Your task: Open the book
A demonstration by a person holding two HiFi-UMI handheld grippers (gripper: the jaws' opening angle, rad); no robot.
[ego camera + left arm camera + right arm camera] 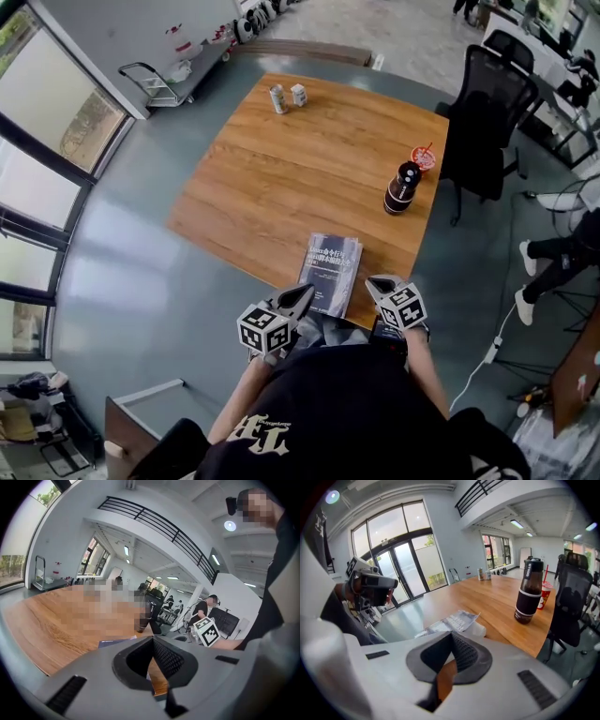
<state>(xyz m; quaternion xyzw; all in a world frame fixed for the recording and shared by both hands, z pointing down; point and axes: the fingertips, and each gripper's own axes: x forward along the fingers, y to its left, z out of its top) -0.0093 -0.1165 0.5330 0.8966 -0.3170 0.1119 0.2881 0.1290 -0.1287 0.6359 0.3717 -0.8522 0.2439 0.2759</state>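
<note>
Book [330, 272] lies shut at lower centre. Left tool [302, 295] and right tool [378, 284] flank it, both pressed together, empty. Approach stage; next, lift the cover edge.

This is an open-plan office. A wooden desk [309, 169] stands beside a black mesh chair [492, 103]. Tall glazed doors [403, 569] and a mezzanine railing [159, 524] surround it.

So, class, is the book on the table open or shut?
Shut: the book lies flat on the table, printed cover facing up, no pages showing.
</note>
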